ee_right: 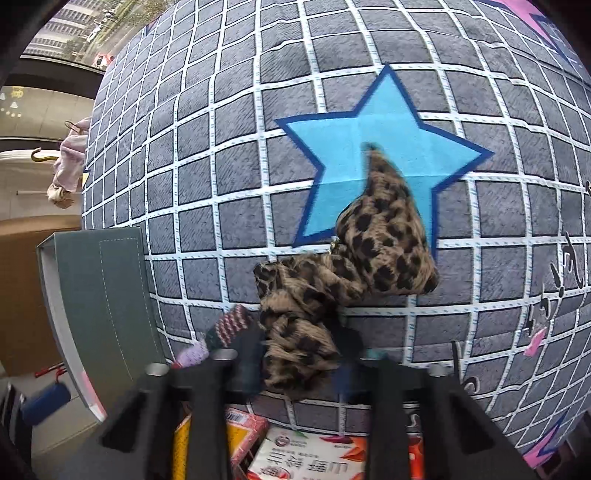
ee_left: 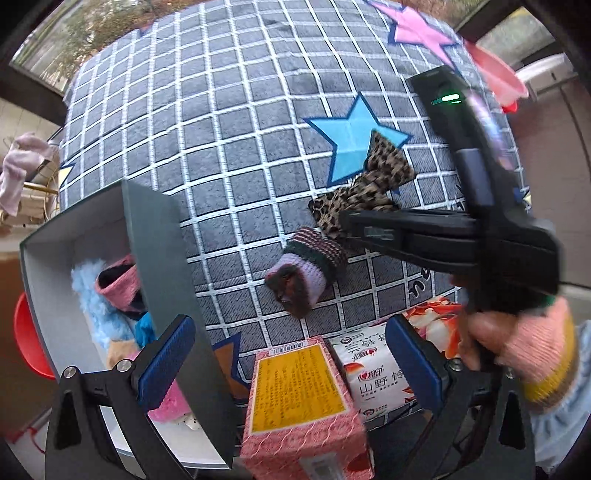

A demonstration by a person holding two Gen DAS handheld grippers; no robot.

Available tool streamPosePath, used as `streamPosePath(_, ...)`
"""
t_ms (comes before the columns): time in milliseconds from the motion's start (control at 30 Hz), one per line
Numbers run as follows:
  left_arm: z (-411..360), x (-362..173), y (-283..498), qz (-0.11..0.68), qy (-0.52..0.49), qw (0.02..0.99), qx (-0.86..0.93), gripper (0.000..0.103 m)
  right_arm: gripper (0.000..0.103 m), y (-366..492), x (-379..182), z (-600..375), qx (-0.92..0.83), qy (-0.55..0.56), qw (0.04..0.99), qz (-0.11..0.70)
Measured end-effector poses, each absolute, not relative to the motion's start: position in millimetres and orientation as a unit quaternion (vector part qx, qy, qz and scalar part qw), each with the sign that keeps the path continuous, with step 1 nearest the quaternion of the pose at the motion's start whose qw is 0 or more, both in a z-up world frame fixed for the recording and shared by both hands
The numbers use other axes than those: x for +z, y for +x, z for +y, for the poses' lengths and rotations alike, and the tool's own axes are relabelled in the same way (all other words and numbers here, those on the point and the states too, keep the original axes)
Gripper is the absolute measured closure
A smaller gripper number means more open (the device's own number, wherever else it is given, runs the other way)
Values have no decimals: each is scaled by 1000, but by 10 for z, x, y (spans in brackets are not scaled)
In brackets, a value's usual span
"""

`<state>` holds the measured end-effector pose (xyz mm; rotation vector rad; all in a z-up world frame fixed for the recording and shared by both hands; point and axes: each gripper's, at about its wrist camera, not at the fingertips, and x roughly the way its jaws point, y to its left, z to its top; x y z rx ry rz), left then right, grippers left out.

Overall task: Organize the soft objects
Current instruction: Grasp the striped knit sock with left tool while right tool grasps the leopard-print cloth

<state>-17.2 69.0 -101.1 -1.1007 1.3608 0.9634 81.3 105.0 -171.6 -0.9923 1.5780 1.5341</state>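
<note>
A leopard-print cloth [ee_right: 354, 254] lies on the checked grey bed cover [ee_right: 221, 147] over a blue star [ee_right: 369, 129]. My right gripper [ee_right: 299, 369] is shut on its near end; in the left wrist view the right gripper [ee_left: 354, 229] reaches in from the right onto the cloth [ee_left: 369, 184]. A rolled purple and striped sock [ee_left: 306, 269] lies just beside it. My left gripper [ee_left: 291, 354] is open and empty above a pink box [ee_left: 303, 406], with blue pads [ee_left: 166, 358]. A grey storage box [ee_left: 159, 258] at the left holds several soft things [ee_left: 107, 295].
A white tissue pack [ee_left: 376, 373] lies next to the pink box at the bed's near edge. A red basin [ee_left: 29, 336] sits on the floor left of the grey box. A pink star [ee_left: 417, 29] marks the far cover. A pink garment [ee_left: 18, 166] hangs at far left.
</note>
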Motion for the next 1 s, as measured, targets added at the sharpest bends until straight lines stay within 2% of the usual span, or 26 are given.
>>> streamPosePath(267,918,-1613,250,650,-459,500,341,1,78,1699,-1555,870,592,-307,371,646)
streamPosePath(367,931,-1879,355,688,-447,473,321,6,78,1953,-1514,761,587,-286,379,656)
streamPosePath(600,924,-2221,350,737,-430,420,309,7,78,2156,-1616,618,586,-264,367,673)
streamPosePath(633,921,-2247,341,740,-429,416,308,7,74,2155,-1650,619,585,-268,361,675)
streamPosePath(733,920,-2314,278,744,-428,411,308,7,46,2054,-1681,618,589,-312,377,643)
streamPosePath(1000,803,-2528,228,752,-435,393,302,7,45,1710,-1858,644,591,-400,402,574)
